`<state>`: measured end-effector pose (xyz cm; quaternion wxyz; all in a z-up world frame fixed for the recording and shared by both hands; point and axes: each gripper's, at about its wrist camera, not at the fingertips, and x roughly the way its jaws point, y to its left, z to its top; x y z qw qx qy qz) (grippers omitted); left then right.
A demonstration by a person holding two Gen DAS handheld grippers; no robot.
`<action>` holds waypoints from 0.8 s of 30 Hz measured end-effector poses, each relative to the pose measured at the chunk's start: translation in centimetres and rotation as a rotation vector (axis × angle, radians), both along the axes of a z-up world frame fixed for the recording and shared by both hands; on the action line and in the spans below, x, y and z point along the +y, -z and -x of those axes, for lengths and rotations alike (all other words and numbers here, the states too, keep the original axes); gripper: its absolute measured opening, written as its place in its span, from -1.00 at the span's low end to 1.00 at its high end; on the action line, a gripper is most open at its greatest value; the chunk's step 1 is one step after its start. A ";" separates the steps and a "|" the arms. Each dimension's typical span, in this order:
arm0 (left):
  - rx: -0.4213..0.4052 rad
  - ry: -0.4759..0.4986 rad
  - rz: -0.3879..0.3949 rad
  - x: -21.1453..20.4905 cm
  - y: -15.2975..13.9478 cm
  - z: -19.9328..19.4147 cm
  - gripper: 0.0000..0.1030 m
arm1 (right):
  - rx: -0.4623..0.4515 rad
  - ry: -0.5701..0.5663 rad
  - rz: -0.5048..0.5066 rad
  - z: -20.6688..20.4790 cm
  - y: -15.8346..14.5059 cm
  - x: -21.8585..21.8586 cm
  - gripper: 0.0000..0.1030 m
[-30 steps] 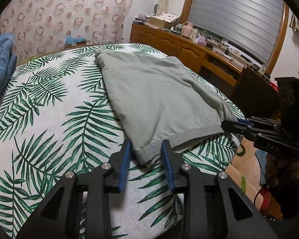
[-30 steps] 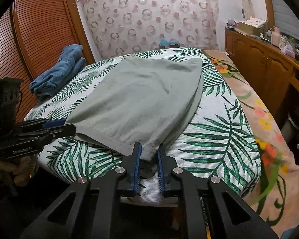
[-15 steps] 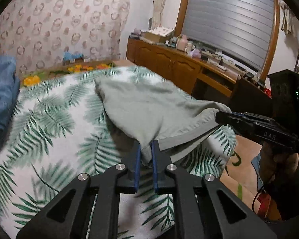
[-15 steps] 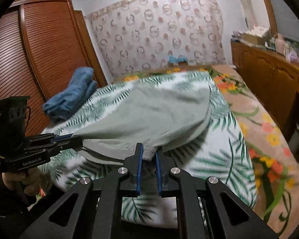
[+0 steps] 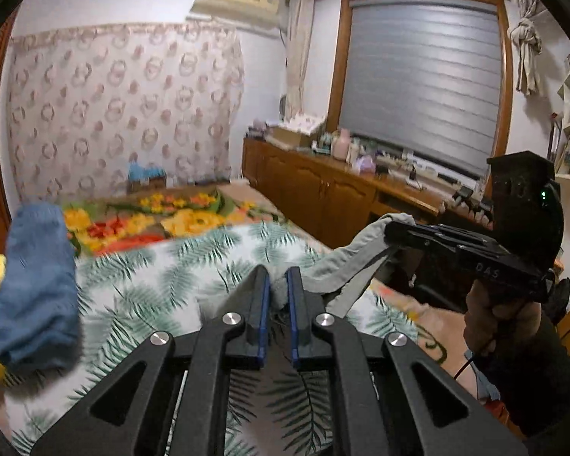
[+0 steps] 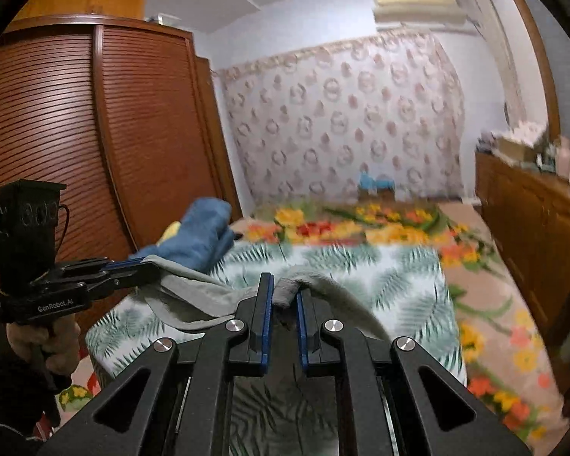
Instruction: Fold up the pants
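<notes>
The grey-green pants (image 5: 342, 266) hang lifted off the bed, stretched by their hem between my two grippers. My left gripper (image 5: 278, 271) is shut on one hem corner at the bottom centre of the left wrist view. To its right, my right gripper (image 5: 389, 228) clamps the other corner. In the right wrist view my right gripper (image 6: 283, 285) is shut on a bunched bit of hem. The pants (image 6: 193, 290) sag from there to my left gripper (image 6: 154, 266) at the left. The rest of the pants is hidden below the grippers.
The bed has a palm-leaf sheet (image 5: 163, 285) and a floral blanket (image 6: 361, 228) behind it. Folded blue jeans (image 5: 38, 285) lie on the bed's left side. A wooden cabinet (image 5: 323, 197) runs along the right, and a brown wardrobe (image 6: 95, 152) stands on the left.
The left gripper closed on the hem corner. Both grippers then rose together, and the pants' near edge came up off the bed.
</notes>
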<state>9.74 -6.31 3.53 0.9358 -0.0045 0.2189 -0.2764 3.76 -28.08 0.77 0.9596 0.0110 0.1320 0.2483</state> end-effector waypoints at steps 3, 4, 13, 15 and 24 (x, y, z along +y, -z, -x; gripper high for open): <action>-0.055 -0.024 -0.005 0.8 -2.2 -0.1 -0.82 | -0.052 -0.018 0.008 -0.3 -2.0 0.9 -0.80; -0.078 -0.037 -0.009 1.2 -2.9 -0.4 -0.82 | -0.069 -0.026 0.015 -0.6 -2.6 1.3 -0.80; -0.137 -0.113 -0.014 3.3 -5.4 -5.9 -0.82 | -0.096 -0.016 0.061 -8.4 -3.3 4.4 -0.80; -0.132 -0.146 -0.035 3.8 -5.7 -7.9 -0.82 | -0.103 0.002 0.077 -10.1 -3.7 5.9 -0.80; -0.132 -0.177 -0.110 5.2 -6.4 -17.7 -0.82 | -0.128 0.111 0.163 -19.0 -5.2 11.7 -0.81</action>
